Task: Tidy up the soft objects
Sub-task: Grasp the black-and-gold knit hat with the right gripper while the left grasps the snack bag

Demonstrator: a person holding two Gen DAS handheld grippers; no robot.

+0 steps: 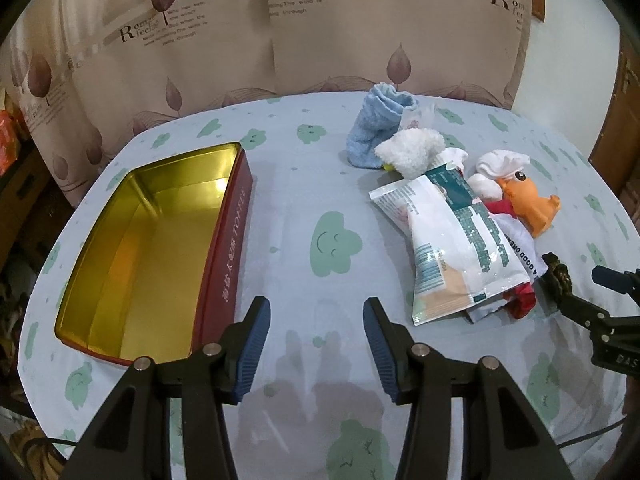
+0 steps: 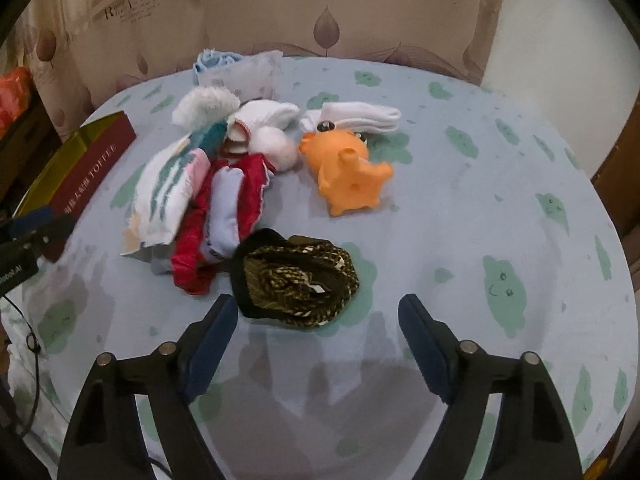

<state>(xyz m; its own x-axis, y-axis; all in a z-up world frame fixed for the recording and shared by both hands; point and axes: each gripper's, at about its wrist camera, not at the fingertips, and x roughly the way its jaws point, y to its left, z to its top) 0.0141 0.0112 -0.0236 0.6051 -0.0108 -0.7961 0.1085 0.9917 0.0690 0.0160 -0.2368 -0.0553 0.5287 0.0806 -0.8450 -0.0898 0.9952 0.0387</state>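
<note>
Table (image 1: 304,184): pale blue cloth with green cloud faces, fills the middle of both views.

Tin (image 1: 152,256): red outside, gold inside, open and empty; left of the left wrist view, far left edge of the right wrist view.

Pile of soft things, right of centre in the left view, upper left in the right view:
- Packet (image 1: 452,240): white and teal, flat, lying over red cloth (image 2: 240,188).
- Duck (image 2: 348,168): orange toy, on its side, right edge of the pile.
- Blue sock (image 1: 376,132): rolled, at the back.
- White sock (image 1: 412,152): fluffy, just beside the blue one.
- Band (image 2: 296,280): black and gold knit, nearest item, lower centre of the right view.

Left gripper (image 1: 316,344): about half open, empty, over bare cloth between tin and pile.

Right gripper (image 2: 316,340): wide apart, holding nothing; the band lies just ahead, its near edge close to the left fingertip.

Step in hand, as judged: first pick, right gripper lining up on the band; nothing yet in the tin.

Next move calls for: lowering until the fingers straddle the band, closing, then carrying it left to the tin.
</note>
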